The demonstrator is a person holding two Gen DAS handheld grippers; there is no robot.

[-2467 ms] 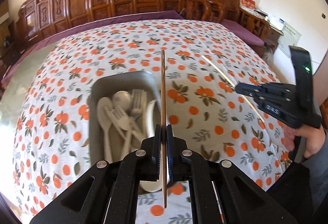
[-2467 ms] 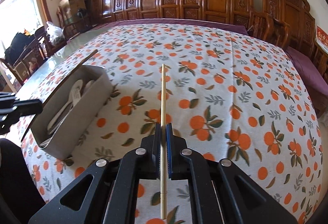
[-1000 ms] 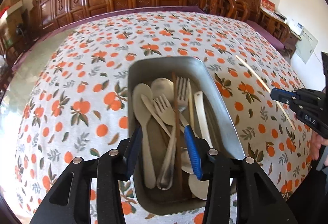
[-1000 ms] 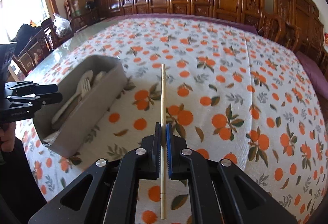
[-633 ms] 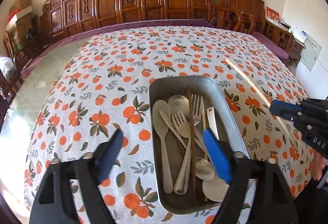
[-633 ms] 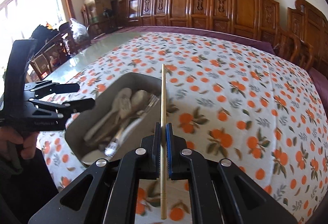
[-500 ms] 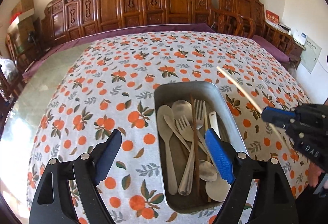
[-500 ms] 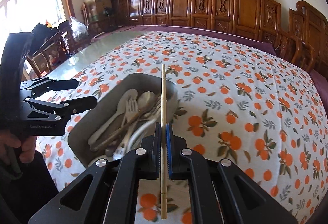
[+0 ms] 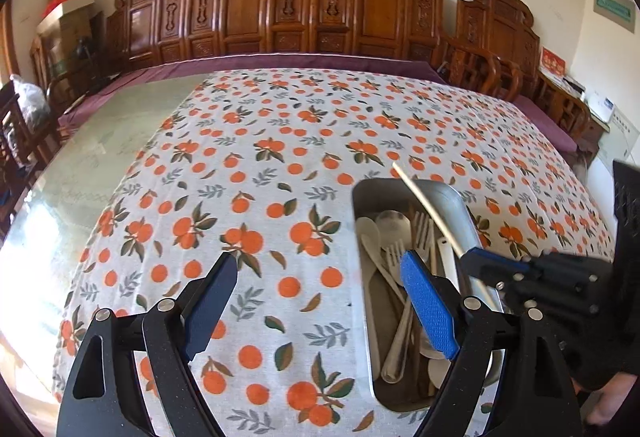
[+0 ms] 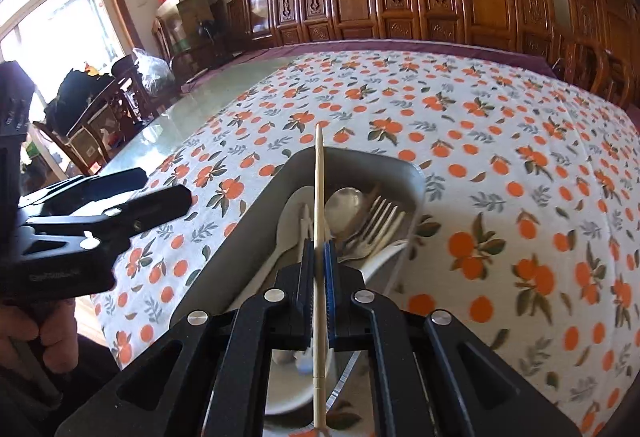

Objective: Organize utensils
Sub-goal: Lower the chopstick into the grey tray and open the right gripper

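Note:
A grey metal tray [image 9: 454, 193] holds spoons, forks [image 9: 420, 233] and a dark chopstick on the orange-print tablecloth. My left gripper [image 9: 320, 301] is open and empty; its right finger overlaps the tray's left side and the rest hangs over the cloth. My right gripper [image 10: 318, 249] is shut on a pale wooden chopstick [image 10: 319, 177], which points out above the tray [image 10: 256, 237]. In the left wrist view, the right gripper [image 9: 476, 257] comes in from the right and holds the pale chopstick [image 9: 424, 205] slanted over the tray's right half.
The tablecloth [image 9: 260, 165] covers most of a long table with a bare glass strip [image 9: 100, 157] on the left. Carved wooden chairs [image 9: 320, 9] line the far side. A person's hand [image 10: 40, 329] grips the left gripper's handle.
The left gripper opened wide, left the dark chopstick lying in the tray, and pulled back up and to the left. The right gripper carried the pale chopstick leftward over the tray.

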